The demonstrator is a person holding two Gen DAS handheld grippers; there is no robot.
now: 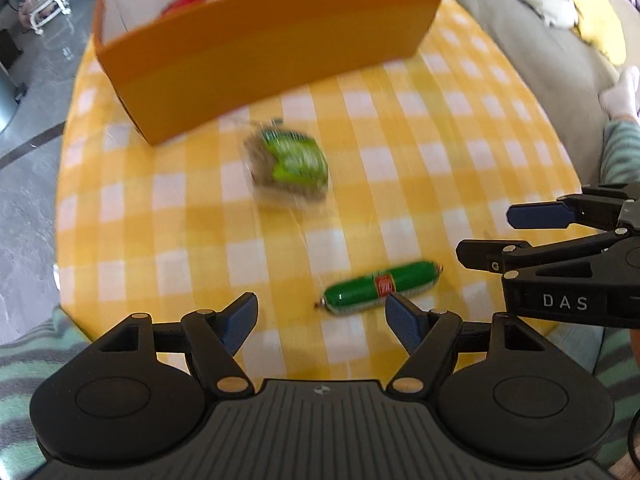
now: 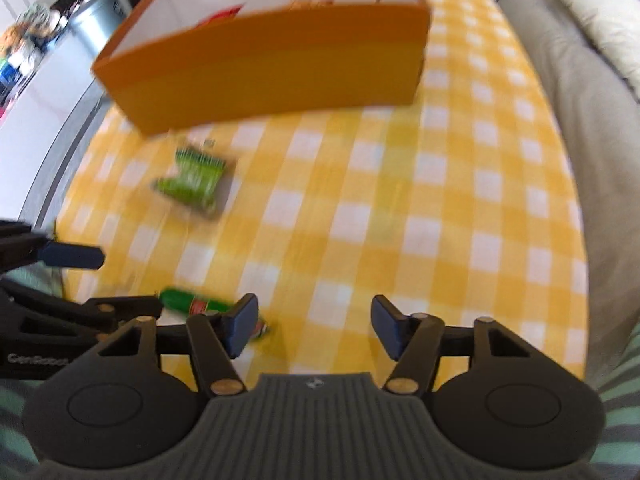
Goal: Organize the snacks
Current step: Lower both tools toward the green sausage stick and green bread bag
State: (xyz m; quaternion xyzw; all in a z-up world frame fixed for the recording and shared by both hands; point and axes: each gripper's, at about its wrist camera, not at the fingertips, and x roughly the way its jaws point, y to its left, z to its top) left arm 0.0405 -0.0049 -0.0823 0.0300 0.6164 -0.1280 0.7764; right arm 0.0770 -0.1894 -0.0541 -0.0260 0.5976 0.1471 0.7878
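Left wrist view: The left gripper (image 1: pixel 322 316) points down at a desk (image 1: pixel 460 140) covered with a yellow-and-white checked cloth. Its jaws stand wide, with nothing between them. A green sausage stick (image 1: pixel 380 286) with a red label lies flat on the cloth just beyond the right fingertip, apart from both pads. Further out, near the middle of the desk, lies a clear packet with a green label (image 1: pixel 288 168), blurred. Behind it stands an open orange box (image 1: pixel 260 60) with a white interior; red and orange wrappers show over its near wall, too blurred to identify. The right gripper (image 1: pixel 500 236) enters from the right edge, above the cloth and to the right of the sausage stick, jaws parted and empty.

Right wrist view: The right gripper (image 2: pixel 314 326) points down at the same desk (image 2: pixel 440 200). Its jaws stand moderately apart, with only bare cloth between them. The sausage stick (image 2: pixel 188 302) lies outside the left fingertip, partly hidden behind it. The green-labelled packet (image 2: pixel 192 178) lies further out to the left, just in front of the orange box (image 2: pixel 272 76). The left gripper (image 2: pixel 76 280) enters from the left edge, jaws parted.
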